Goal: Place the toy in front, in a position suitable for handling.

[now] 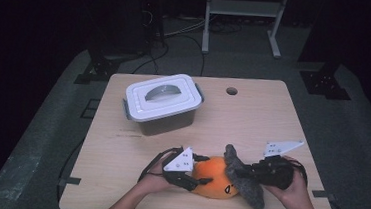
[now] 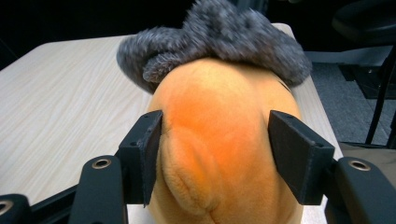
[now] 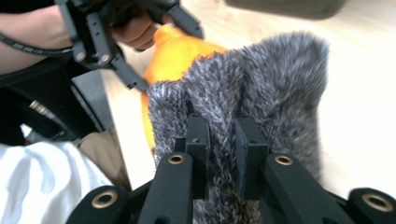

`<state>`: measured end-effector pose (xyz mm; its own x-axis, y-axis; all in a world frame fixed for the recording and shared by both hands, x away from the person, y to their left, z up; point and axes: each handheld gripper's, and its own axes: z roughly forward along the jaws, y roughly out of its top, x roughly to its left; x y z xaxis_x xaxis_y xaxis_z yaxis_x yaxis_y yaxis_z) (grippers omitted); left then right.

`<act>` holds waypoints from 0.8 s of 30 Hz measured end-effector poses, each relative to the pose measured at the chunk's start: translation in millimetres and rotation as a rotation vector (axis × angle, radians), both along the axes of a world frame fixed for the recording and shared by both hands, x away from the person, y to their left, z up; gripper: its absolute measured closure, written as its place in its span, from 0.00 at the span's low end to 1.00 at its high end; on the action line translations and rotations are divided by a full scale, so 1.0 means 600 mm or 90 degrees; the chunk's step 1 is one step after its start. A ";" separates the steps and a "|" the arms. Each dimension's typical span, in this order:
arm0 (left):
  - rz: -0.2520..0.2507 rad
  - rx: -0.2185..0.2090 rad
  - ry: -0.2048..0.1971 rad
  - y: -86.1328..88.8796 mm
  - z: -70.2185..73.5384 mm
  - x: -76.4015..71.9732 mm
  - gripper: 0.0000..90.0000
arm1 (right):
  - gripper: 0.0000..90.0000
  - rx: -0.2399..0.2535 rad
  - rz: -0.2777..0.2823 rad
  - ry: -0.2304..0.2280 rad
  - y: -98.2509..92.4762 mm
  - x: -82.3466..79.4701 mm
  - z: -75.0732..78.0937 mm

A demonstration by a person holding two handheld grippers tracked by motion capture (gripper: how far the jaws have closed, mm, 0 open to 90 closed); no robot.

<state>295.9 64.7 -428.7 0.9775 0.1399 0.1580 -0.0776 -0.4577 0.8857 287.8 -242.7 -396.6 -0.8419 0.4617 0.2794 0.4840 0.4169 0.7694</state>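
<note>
An orange plush toy [image 1: 215, 181] with a grey furry part [image 1: 248, 185] lies near the table's front edge. My left gripper [image 1: 198, 181] comes at it from the left. In the left gripper view its jaws [image 2: 215, 154] hold the orange body [image 2: 219, 116] between them, both pads against the plush. My right gripper [image 1: 243, 175] comes from the right. In the right gripper view its jaws [image 3: 222, 140] are pinched together on the grey fur [image 3: 280, 79], with the orange body [image 3: 177, 60] behind.
A grey storage box with a white latched lid [image 1: 163, 100] stands at the back left of the wooden table [image 1: 272, 121]. A round hole [image 1: 231, 91] sits near the table's far edge. Beyond the table are stand legs and cables on the floor.
</note>
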 end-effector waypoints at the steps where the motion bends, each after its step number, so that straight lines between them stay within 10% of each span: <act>1: -0.001 -0.003 0.006 0.000 0.000 0.000 0.41 | 0.86 0.002 -0.004 -0.002 0.000 0.001 0.001; 9: 0.014 -0.012 0.064 0.004 0.014 0.008 0.18 | 0.86 -0.005 0.061 0.011 0.033 -0.003 -0.006; 13: 0.006 0.029 0.101 -0.006 0.009 0.016 0.21 | 0.86 -0.011 0.082 0.005 0.045 -0.011 -0.002; 17: 0.032 0.012 0.052 -0.006 0.014 0.010 0.45 | 0.87 -0.013 0.044 -0.020 0.045 -0.011 0.015; 21: 0.068 -0.004 -0.030 -0.011 0.016 0.000 0.49 | 0.87 0.007 0.017 -0.045 0.052 -0.005 0.027; 24: 0.060 -0.007 -0.012 -0.007 0.008 0.004 0.46 | 0.87 -0.008 0.017 -0.041 0.058 0.003 0.018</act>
<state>298.3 60.3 -424.0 0.9567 0.2327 0.1747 -0.0520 -0.4540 0.8895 289.3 -207.9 -385.9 -0.8701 0.4417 0.2188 0.4222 0.4387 0.7932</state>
